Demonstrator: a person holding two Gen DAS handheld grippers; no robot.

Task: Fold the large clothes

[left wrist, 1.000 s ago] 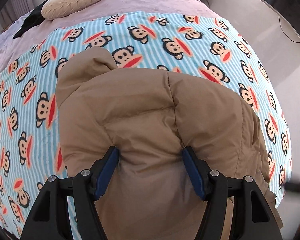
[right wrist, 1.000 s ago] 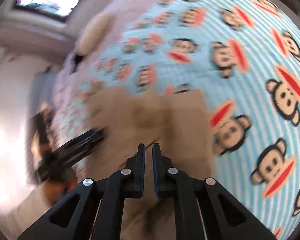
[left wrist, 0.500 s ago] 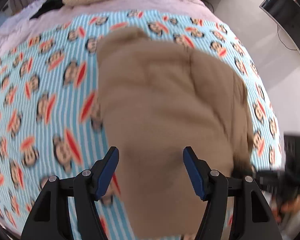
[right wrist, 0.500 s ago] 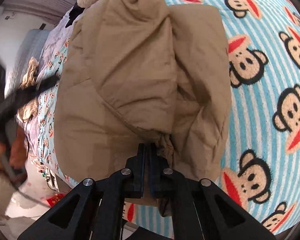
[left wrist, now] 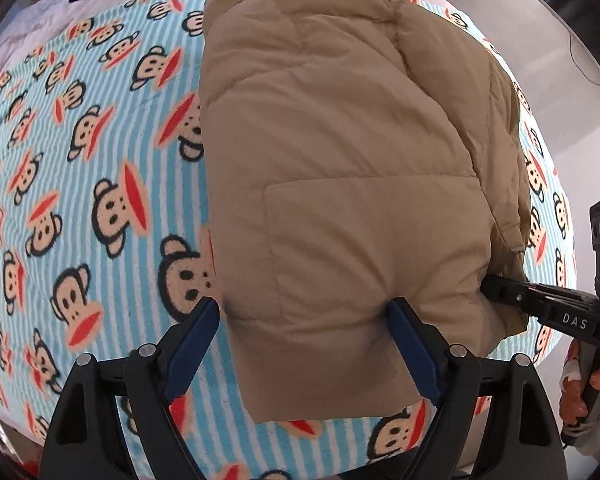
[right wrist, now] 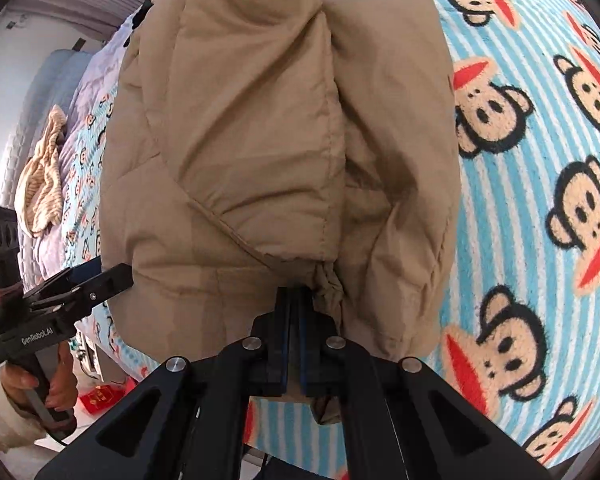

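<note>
Currently the tan puffer jacket (left wrist: 340,168) lies folded on the monkey-print blanket (left wrist: 100,184) on the bed. Left gripper (left wrist: 304,344) straddles its near edge, jaws wide and just opened further, pads off the fabric. Right gripper (right wrist: 295,320) is clamped fully closed, a bunched jacket hem at its tips; grip unclear.

a bedroom: monkey-print blanket (left wrist: 100,184) covering a bed.
</note>
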